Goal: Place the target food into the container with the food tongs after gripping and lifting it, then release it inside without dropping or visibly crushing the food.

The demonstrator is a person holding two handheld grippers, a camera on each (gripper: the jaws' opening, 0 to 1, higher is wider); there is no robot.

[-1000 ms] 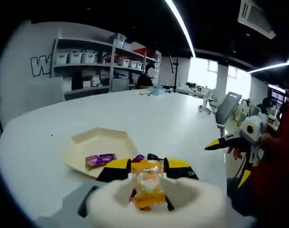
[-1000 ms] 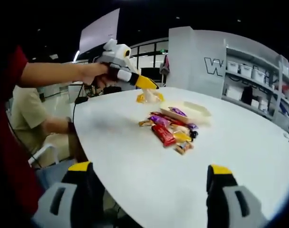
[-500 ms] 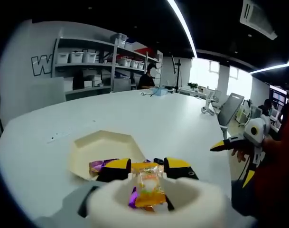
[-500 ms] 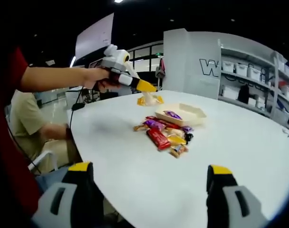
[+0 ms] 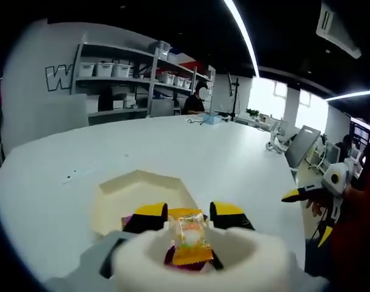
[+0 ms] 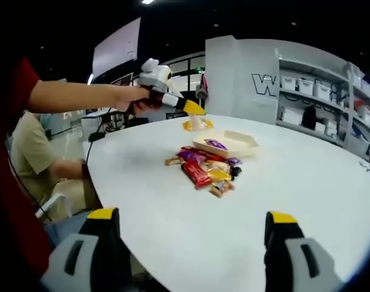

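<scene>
One orange candy (image 5: 189, 234) sits clamped in the left tool (image 5: 189, 214) above one tray (image 5: 115, 198) (holding one purple sweet (image 6: 215, 144)); right tool (image 6: 191, 228) gapes wide over the worktop (image 6: 306, 182), wrapper pile (image 6: 203, 170) ahead.

Shelving (image 5: 121, 79) with bins, perhaps; seated person (image 6: 36, 158).

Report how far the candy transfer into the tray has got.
Done: one purple-wrapped candy already lies in the cream tray. In hand: the left tool is shut on an orange-wrapped candy, held up beside the tray, not yet released. Left: lowering it in and opening, then the pile of wrapped sweets on the white table. The right tool waits open.
</scene>
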